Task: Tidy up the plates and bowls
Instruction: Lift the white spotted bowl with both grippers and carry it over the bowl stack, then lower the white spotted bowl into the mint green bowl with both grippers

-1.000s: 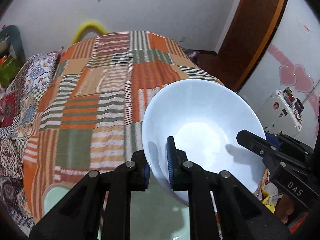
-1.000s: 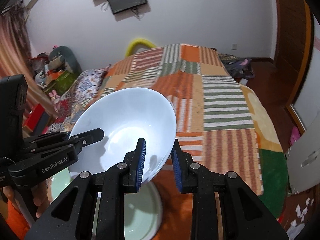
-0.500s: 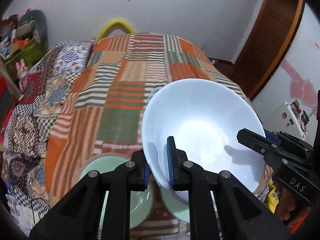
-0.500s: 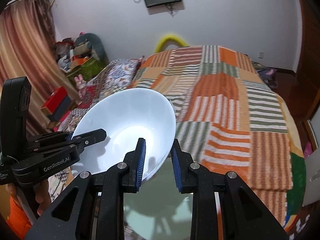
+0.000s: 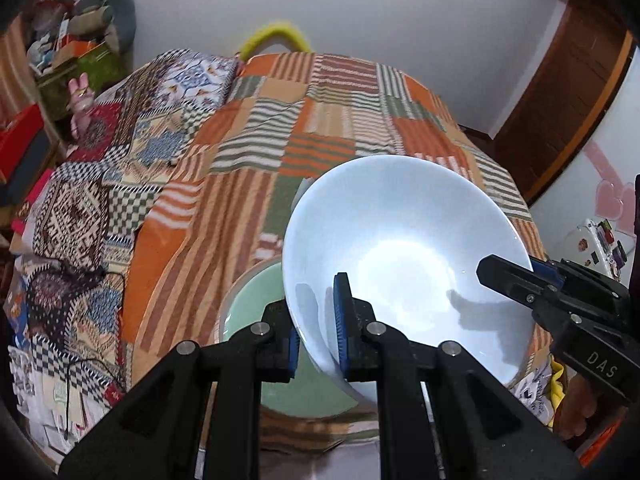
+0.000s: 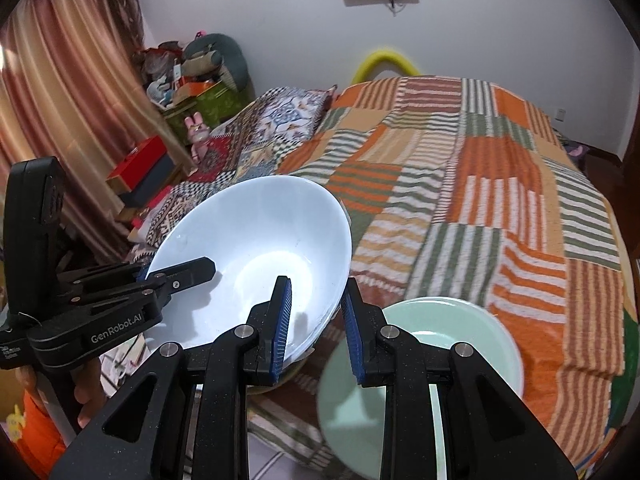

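Left gripper [image 5: 318,340] pinches the white bowl [image 5: 404,256] by its near rim; bowl's airborne above the green plate [image 5: 256,312]; right gripper [image 6: 316,324] straddles the opposite rim, seemingly looser; uneven release could tip it clattering down.

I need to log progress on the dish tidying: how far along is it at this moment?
Nothing looks finished yet. In hand: the white bowl is held up over the bed, the left gripper and the right gripper each clamping its rim on opposite sides. Left: setting it down, probably by or into the pale green dish lying on the striped bedspread just below it.
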A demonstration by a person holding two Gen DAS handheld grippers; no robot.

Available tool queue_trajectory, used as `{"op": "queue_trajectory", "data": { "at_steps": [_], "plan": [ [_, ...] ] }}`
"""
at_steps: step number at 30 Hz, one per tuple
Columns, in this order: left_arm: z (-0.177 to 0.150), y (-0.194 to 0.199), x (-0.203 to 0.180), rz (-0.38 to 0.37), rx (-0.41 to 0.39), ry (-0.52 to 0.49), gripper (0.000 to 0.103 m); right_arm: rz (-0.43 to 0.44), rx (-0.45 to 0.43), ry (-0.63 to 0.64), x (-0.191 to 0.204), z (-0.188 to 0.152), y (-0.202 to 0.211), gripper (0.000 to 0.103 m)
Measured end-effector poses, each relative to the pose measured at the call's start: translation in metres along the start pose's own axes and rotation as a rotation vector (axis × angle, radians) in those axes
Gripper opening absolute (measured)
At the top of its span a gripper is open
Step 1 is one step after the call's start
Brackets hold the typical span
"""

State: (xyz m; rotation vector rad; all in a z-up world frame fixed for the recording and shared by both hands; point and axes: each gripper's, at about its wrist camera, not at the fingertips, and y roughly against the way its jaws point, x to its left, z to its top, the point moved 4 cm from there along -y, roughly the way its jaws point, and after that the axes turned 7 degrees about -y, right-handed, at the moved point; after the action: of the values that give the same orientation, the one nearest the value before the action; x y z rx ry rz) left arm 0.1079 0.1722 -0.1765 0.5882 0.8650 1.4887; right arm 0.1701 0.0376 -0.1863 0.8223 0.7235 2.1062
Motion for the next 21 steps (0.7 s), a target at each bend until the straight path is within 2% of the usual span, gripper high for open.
{"op": "queue_trajectory", "data": {
  "at_steps": [11,21],
  "plan": [
    [-0.034,-0.015,0.041,0.011,0.059,0.071,0.014,0.018,0.091,0.038,0.030,-0.021,-0.035,0.023],
    [-0.051,-0.038,0.049,0.012,0.103,0.082,0.014,0.002,0.148,0.027,0.032,-0.034,-0.054,0.023]
  ]
}}
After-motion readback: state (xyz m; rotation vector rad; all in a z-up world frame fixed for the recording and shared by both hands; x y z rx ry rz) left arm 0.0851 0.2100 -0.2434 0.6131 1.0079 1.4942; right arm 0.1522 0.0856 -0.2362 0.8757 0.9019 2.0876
